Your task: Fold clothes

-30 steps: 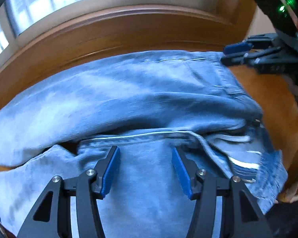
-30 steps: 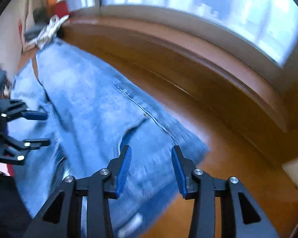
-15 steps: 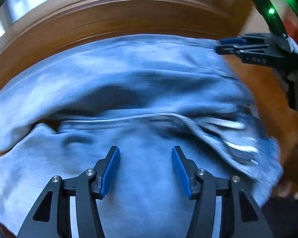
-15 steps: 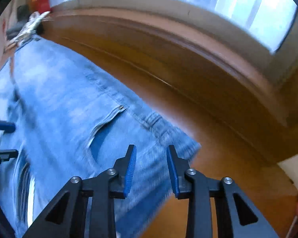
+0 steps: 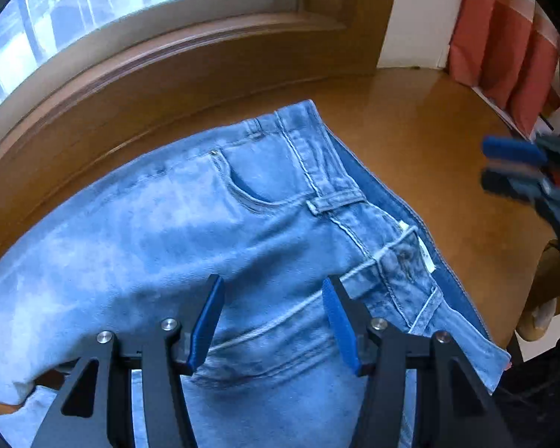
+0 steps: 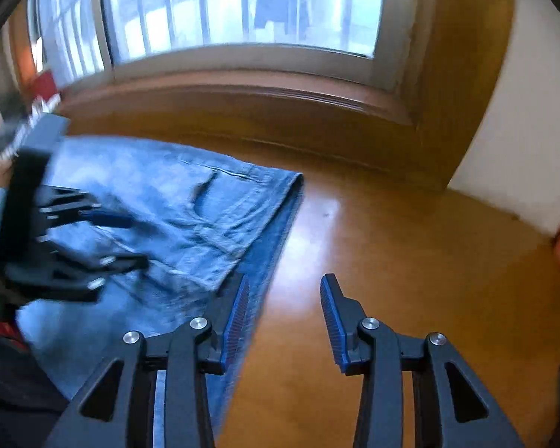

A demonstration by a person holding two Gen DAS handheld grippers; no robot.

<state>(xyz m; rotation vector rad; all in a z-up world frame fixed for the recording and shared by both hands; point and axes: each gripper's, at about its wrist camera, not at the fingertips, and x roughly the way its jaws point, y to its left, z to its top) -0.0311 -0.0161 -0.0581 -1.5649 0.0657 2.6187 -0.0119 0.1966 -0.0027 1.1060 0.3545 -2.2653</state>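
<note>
Left hand-held gripper [image 5: 272, 313]: it is hovering over the jeans with its jaws spread wide and nothing between the blue pads; it is sitting over the seat and fly area, probably so it can drop onto the cloth near the fold line.
Right hand-held gripper [image 6: 284, 321]: it is hanging with jaws parted and empty, mostly over bare wood, its left pad just at the waistband edge; that spot is giving it a clear approach to the hem of the waist from outside the garment.
Jeans [image 5: 190, 220]: they are lying flat on the table, waistband toward the right hand-held gripper, legs running off to the left out of the left wrist view; one layer is lying over another, darker inner denim showing along the waistband edge, so a lengthwise fold looks done, though motion blur in the right wrist view is making that hard to confirm.
Table [image 6: 410, 246]: glossy wood, running up to the window sill.
Window sill [image 5: 168, 56]: it is bordering the far edge of the jeans, limiting room for spreading the cloth that way.
Red cushions [image 5: 504, 44]: they are standing well apart from the jeans, off at the right.
</note>
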